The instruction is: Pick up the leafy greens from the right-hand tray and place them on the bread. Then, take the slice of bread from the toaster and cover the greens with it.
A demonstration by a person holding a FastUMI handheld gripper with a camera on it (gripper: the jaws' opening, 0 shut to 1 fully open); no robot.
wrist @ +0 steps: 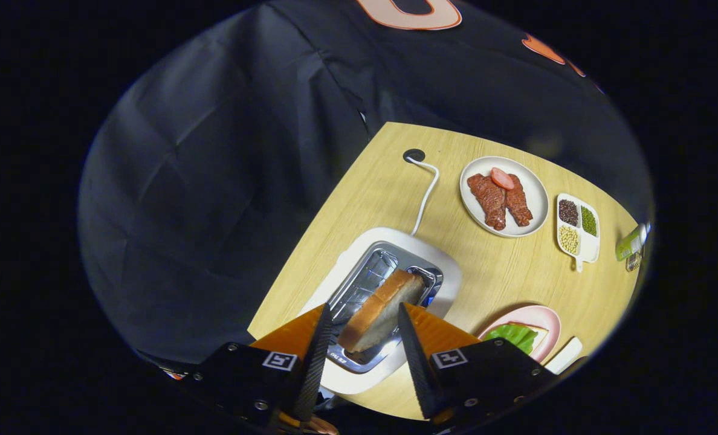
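Lower centre of the frame: the gripper [364, 314], its two black ribbed fingers [316, 356] on orange-and-black mounts, stands apart around a golden-brown slice of bread [380, 309] with a pale cut face. The slice lies tilted between the fingers, above the chrome slots of a white two-slot toaster [389, 266]; the left finger shows a gap to the slice, and contact at the right finger cannot be judged, so a firm grasp cannot be confirmed. A white power cord [425, 193] runs from the toaster toward the upper centre, ending at a round dark cable hole [414, 155] in the light wooden tabletop [504, 272]. Lower right, just beyond the right finger: a pink round plate [543, 317] carrying a second slice of bread with the bright leafy greens [513, 335] lying on it. Right of centre: a white round plate [534, 193] with two reddish-brown strips of meat [499, 200] and a pink sausage slice on top. Farther right: a white three-compartment dish [578, 251] holding dark, green and pale yellow beans. At the far right edge a small green object is too blurred to identify.
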